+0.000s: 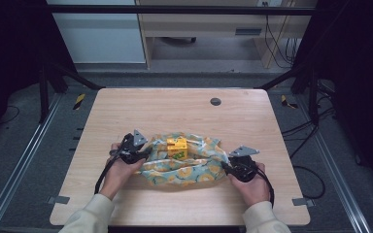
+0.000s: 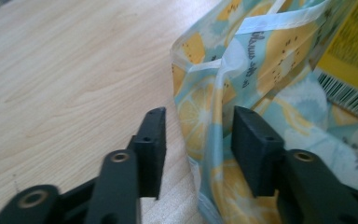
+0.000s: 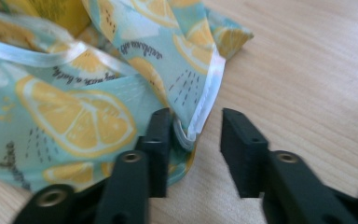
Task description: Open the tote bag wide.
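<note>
High view: lemon-print bag (image 1: 184, 167) lies on the bench (image 1: 126, 111) near my edge, a yellow box (image 1: 177, 147) in its mouth, my left gripper (image 1: 143, 151) and right gripper (image 1: 226, 167) at its two ends. Left gripper view: my jaws stand apart, released, the bag's edge (image 2: 214, 126) loose between them. Right gripper view: jaws parted, released too, the bag's white hem (image 3: 203, 112) in the gap beside one jaw.
</note>
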Demonstrator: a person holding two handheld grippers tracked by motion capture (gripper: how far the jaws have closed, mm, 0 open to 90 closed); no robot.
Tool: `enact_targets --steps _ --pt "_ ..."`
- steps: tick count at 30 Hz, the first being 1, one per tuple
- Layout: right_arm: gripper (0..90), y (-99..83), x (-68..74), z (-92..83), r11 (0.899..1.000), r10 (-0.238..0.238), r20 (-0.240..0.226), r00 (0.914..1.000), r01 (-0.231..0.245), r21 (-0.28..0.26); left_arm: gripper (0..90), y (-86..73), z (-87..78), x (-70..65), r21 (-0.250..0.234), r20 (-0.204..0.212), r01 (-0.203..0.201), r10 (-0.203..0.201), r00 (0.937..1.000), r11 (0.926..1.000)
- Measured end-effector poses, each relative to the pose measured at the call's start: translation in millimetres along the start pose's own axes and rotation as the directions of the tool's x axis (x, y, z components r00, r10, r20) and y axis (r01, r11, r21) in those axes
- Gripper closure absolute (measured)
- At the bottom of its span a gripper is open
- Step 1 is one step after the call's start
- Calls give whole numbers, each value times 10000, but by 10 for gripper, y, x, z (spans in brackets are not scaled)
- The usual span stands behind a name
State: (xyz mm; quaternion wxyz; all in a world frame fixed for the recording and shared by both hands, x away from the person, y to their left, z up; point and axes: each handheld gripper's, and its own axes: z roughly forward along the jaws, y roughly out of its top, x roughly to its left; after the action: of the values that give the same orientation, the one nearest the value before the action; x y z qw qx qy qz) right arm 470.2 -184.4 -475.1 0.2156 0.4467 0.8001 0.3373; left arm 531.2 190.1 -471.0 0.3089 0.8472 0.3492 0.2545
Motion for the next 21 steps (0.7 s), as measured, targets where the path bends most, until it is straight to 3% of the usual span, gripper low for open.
enact_targets --steps 3,8,12,14,16,21 --pt "443 37 41 -47 9991 123 118 9999 -119 -403 468 66 -93 -24 -499 -46 127 -130 9999 9987" --pt "265 119 117 -121 9923 90 292 9995 -53 -1238 397 181 -220 -71 -1130 -125 -88 74 9999 9936" --pt "189 210 144 -162 9805 476 356 9982 -399 -1926 349 217 -328 -101 -1508 25 99 -96 10000 9885" --pt "161 240 178 -176 9775 698 287 9971 -626 -2015 318 212 -398 -104 -1539 73 158 -149 9999 9880" --pt "155 238 208 -183 9771 601 238 9979 -540 -2060 289 201 -472 -100 -1590 -73 144 -158 9998 9872" --pt "122 226 230 -180 9780 753 115 9971 -716 -1960 212 122 -642 -65 -1540 121 507 -494 9987 9868"
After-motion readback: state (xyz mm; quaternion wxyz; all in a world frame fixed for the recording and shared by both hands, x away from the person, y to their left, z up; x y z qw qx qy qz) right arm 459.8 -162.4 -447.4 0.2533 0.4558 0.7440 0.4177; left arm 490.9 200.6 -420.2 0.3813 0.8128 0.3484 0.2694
